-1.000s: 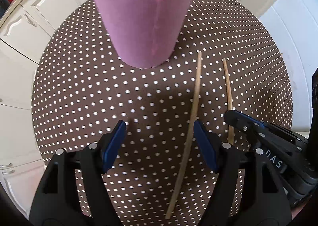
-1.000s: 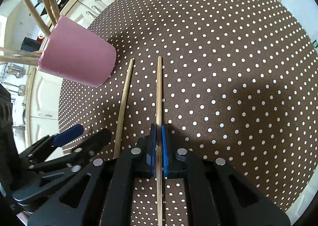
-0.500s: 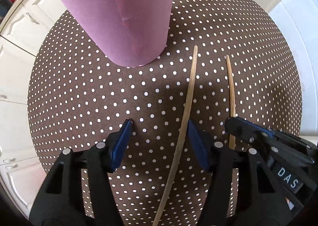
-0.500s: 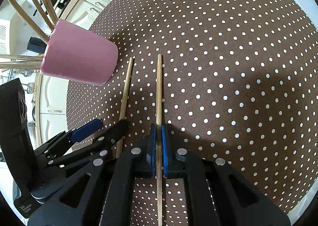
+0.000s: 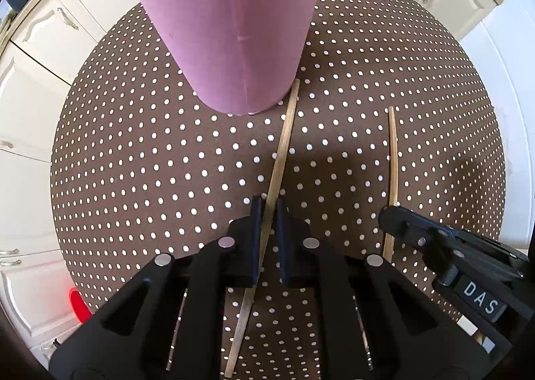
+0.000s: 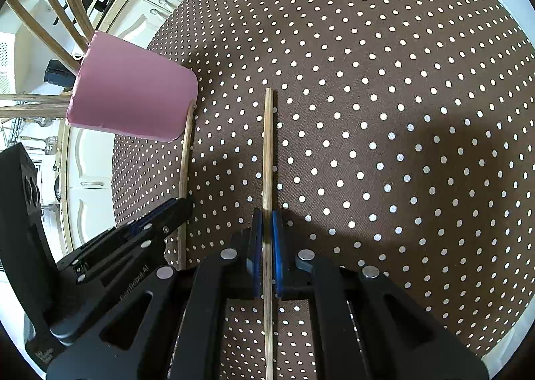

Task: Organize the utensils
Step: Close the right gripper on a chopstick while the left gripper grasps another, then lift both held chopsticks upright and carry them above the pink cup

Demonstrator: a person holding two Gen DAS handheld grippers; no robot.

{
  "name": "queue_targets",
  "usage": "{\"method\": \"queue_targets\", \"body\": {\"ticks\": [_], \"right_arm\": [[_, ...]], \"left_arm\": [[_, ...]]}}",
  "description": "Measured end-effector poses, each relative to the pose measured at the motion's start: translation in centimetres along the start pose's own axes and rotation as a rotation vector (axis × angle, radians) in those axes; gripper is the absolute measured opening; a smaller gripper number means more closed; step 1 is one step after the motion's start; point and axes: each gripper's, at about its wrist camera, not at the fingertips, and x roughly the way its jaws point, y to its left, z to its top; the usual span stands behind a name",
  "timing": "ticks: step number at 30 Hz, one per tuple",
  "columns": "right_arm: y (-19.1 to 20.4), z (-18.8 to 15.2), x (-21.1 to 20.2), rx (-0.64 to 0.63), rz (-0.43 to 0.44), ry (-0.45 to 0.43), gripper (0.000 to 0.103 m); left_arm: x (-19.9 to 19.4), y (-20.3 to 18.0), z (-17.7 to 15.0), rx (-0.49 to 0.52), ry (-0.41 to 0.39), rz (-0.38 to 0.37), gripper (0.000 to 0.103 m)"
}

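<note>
Both tongs clenched, one thin wooden stick each.
Left gripper (image 5: pixel 267 209) pinches stick (image 5: pixel 282 149) touching pink paper cup (image 5: pixel 227 39); right gripper (image 6: pixel 266 223) shows its stick (image 6: pixel 267 149) amid open dotted brown tablecloth (image 6: pixel 401 112).

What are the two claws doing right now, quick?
Left gripper: jaws closed on the left chopstick.
Right gripper: jaws closed on the right chopstick.

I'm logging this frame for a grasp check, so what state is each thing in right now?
left gripper: shut on the left chopstick.
right gripper: shut on the right chopstick.
left chopstick: flat on the cloth, far tip by the cup base.
right chopstick: lying straight.
pink cup: upright, holding sticks.
</note>
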Motion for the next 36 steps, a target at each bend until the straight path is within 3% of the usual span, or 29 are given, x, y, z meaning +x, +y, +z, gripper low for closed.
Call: {"method": "queue_targets", "body": {"ticks": [7, 10, 21, 36], "right_arm": [[0.3, 0.4, -0.3, -0.006, -0.015, -0.007, 0.005], [0.2, 0.5, -0.8, -0.009, -0.017, -0.019, 0.005], [0.0, 0.6, -3.1, -0.008, -0.022, -0.071, 0.005], [1.2, -0.1, -8.3, -0.075, 0.014, -0.188, 0.005]], "left_arm": [[-0.2, -1.4, -1.4, 0.003, 0.006, -0.004, 0.008], [-1.1, -1.6, -3.6, 0.024, -0.011, -0.002, 0.007], [-2.5, -0.3, -5.1, -0.026, -0.025, -0.008, 0.007], [-8.3, 0.0, -7.9, -0.071, -0.108, 0.016, 0.007]]}}
